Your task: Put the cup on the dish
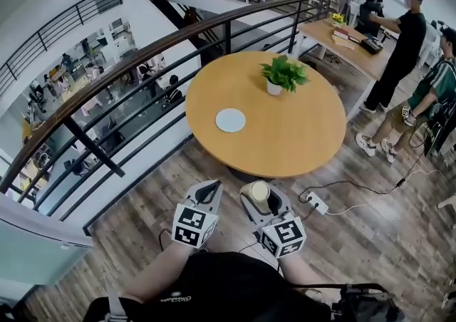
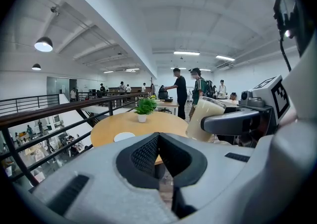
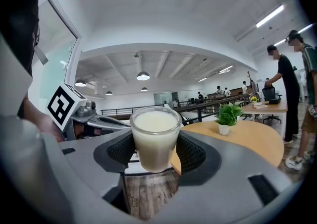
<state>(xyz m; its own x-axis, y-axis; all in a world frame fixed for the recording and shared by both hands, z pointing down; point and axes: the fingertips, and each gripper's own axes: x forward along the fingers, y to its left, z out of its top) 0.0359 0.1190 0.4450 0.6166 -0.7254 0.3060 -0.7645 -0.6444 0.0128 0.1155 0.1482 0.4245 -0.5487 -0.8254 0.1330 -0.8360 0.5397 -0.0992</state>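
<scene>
1. The right gripper (image 3: 157,151) clamps a glass cup (image 3: 154,128) of milky white liquid between its pads. The cup is upright at the centre of the right gripper view.
2. In the head view the cup (image 1: 259,192) is at lower centre, held over the wooden floor (image 1: 164,192). It is just short of the near edge of the round table (image 1: 292,139).
3. The white dish (image 1: 230,120) lies flat on the left part of the table, near mid-frame and well apart from the cup.
4. The left gripper (image 2: 158,141) has its jaws closed together with nothing between them. In the head view it is just left of the right gripper.
5. A potted plant (image 1: 283,73) stands on the far part of the table, above and right of the dish.
</scene>
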